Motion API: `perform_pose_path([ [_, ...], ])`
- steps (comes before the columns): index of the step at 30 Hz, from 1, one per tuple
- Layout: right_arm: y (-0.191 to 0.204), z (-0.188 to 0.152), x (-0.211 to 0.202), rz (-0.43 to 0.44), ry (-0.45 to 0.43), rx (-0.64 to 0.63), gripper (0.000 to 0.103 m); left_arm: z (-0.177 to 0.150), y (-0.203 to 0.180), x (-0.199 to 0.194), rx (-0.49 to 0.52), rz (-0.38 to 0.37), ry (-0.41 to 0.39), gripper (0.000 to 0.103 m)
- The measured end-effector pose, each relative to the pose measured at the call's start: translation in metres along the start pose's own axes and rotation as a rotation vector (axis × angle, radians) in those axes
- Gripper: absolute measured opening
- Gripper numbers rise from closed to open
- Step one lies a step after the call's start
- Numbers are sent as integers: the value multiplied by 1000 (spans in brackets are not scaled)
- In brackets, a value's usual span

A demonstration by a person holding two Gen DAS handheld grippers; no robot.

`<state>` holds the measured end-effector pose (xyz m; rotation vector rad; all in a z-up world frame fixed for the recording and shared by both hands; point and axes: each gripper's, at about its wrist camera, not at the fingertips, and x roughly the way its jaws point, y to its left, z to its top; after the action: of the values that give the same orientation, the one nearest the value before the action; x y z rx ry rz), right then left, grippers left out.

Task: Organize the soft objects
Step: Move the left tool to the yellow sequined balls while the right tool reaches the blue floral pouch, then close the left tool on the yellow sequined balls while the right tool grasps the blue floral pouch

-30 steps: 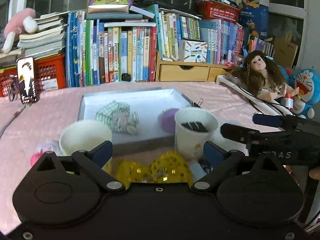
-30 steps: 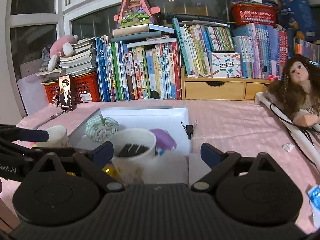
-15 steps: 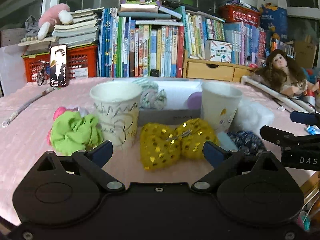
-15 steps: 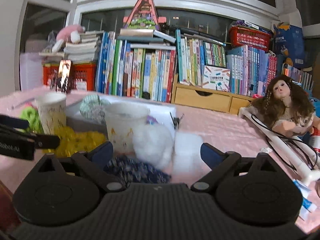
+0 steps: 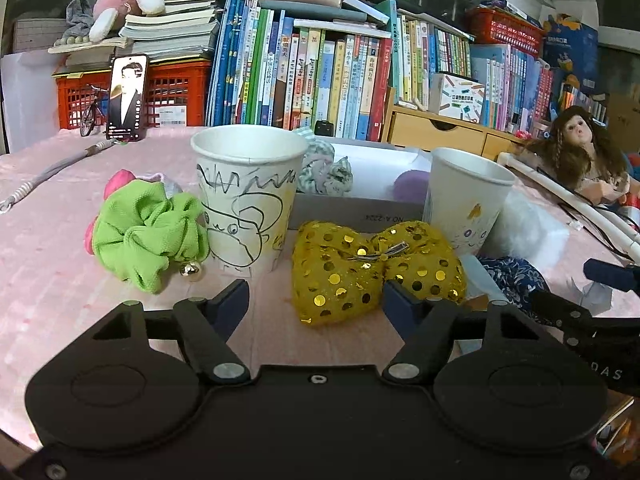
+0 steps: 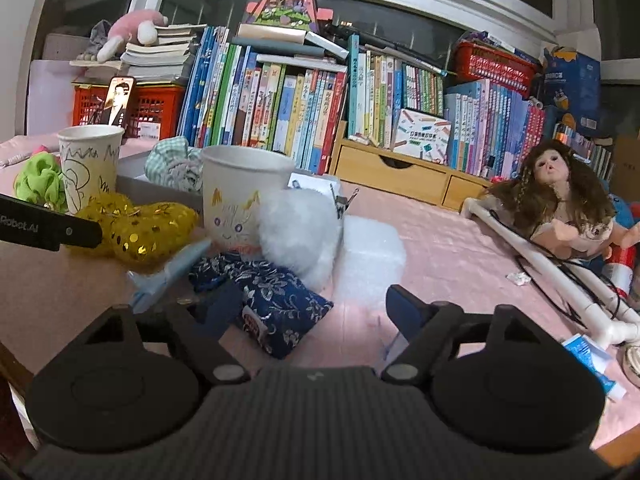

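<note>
My left gripper is open and low over the pink table, with the yellow sequined bow just ahead between its fingers. A green scrunchie lies left of a drawn-on paper cup. My right gripper is open, with a blue floral pouch between its fingers. A white fluffy ball and a second paper cup sit behind the pouch. A checked scrunchie and a purple ball lie in the grey tray.
Books and a wooden drawer unit line the back. A doll and white tubes lie at the right. A white foam block sits behind the pouch. A red crate and a phone stand back left.
Both grippers have dropped from above the table to near its surface and pulled back. The cups and soft things now show from the side.
</note>
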<state>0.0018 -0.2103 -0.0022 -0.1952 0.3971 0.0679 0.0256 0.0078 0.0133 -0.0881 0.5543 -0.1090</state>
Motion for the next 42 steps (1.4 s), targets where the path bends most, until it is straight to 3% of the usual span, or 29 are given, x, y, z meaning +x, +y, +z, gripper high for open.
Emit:
perform_pose_path([
  [16, -2, 0, 17, 85, 55, 67, 82, 3, -3, 10, -37, -61, -16, 70],
  [22, 2, 1, 17, 88, 48, 52, 81, 2, -12, 3, 53, -35, -74, 71],
  [37, 8, 1, 23, 116, 56, 67, 79, 4, -5, 17, -2, -64, -25, 65],
  [42, 6, 1, 22, 113, 56, 83, 67, 6, -2, 14, -36, -86, -31, 61],
])
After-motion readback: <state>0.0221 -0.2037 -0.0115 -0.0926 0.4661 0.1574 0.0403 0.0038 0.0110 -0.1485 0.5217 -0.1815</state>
